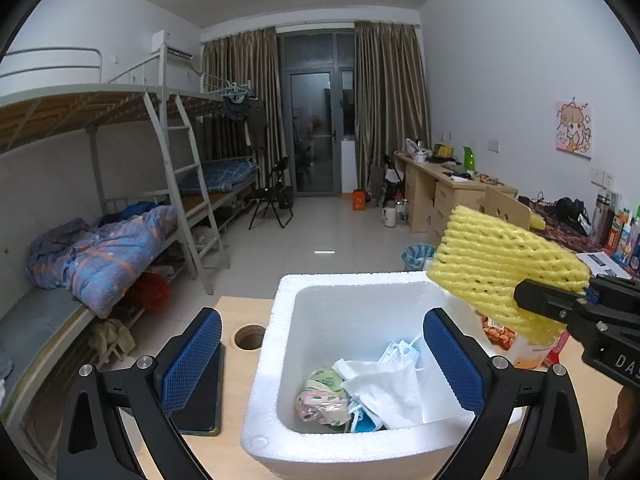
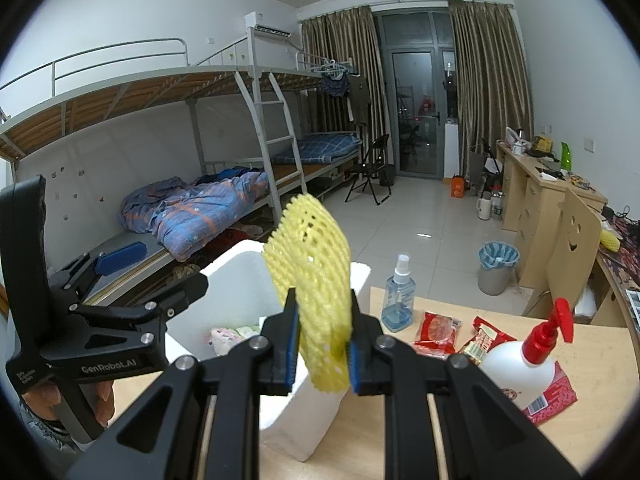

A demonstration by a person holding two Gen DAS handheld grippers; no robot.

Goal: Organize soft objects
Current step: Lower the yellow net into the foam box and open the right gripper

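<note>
Right wrist view: right gripper [image 2: 323,344] clamped on a yellow foam net sleeve [image 2: 316,280], blue pads pressed into its lower end, the sleeve standing up and out from the jaws toward 12 o'clock. Sleeve held over the near right edge of a white foam box [image 2: 240,276]; from the left wrist view the same sleeve [image 1: 508,268] hangs above the box's 2 o'clock corner, pinched in the right gripper [image 1: 576,300] coming in from 3 o'clock. Left gripper [image 1: 322,364] jaws spread wide, nothing between the blue pads; it sits over the foam box [image 1: 280,360], one finger outside the left wall, the other over the interior. In the right wrist view the left gripper [image 2: 148,276] shows at 9 o'clock, jaws apart, a hand on its handle. Inside the box: white tissue or paper [image 1: 384,392], face masks [image 1: 400,354], a pastel patterned soft packet [image 1: 320,400]. Box sits on a light wooden table [image 1: 240,312] with a round hole [image 1: 250,337] at 10 o'clock of the box and a dark flat slab [image 1: 204,396] beside the left wall. At 3 o'clock of the box: clear spray bottle [image 2: 398,296], red snack packets [image 2: 436,334], white pump bottle with red top [image 2: 520,364].
</note>
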